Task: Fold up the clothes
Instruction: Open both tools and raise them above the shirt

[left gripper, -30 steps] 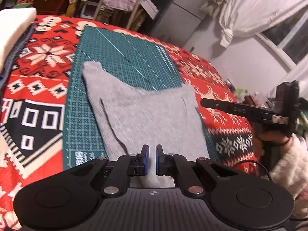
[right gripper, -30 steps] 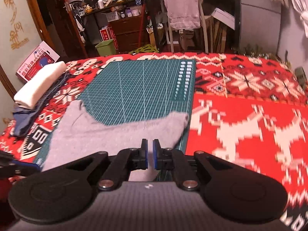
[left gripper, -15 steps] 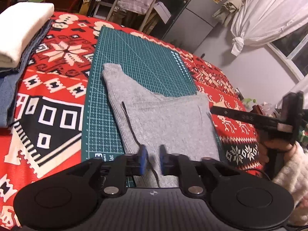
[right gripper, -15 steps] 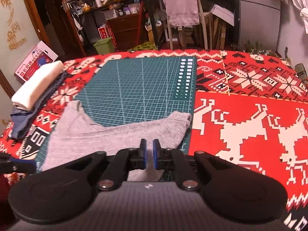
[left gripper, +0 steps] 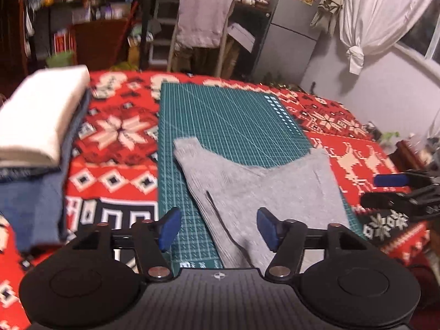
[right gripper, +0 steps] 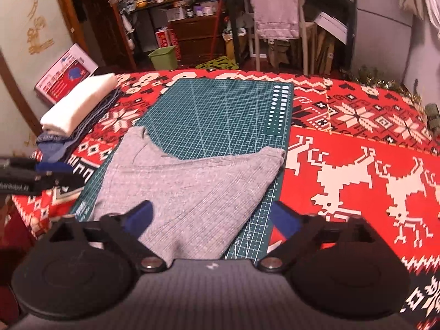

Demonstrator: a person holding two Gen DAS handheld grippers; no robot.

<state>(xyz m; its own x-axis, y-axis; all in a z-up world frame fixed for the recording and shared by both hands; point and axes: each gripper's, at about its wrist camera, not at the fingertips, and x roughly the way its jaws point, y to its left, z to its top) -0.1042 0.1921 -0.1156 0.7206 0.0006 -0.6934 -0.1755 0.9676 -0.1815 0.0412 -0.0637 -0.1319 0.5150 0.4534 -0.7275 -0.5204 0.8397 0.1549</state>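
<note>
Lived-in home, a cluttered bedroom or multi-use room. Surface draped in a red patterned blanket with snowflake and reindeer motifs; green cutting mat laid on top. Folded laundry stack at the left edge. Behind: chair with a towel hung over its back, shelves crowded with bottles and household odds. Fridge with magnets; knotted white curtain at a window.

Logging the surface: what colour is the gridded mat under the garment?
Dark green cutting mat with pale grid lines; clearest in the right wrist view.
</note>
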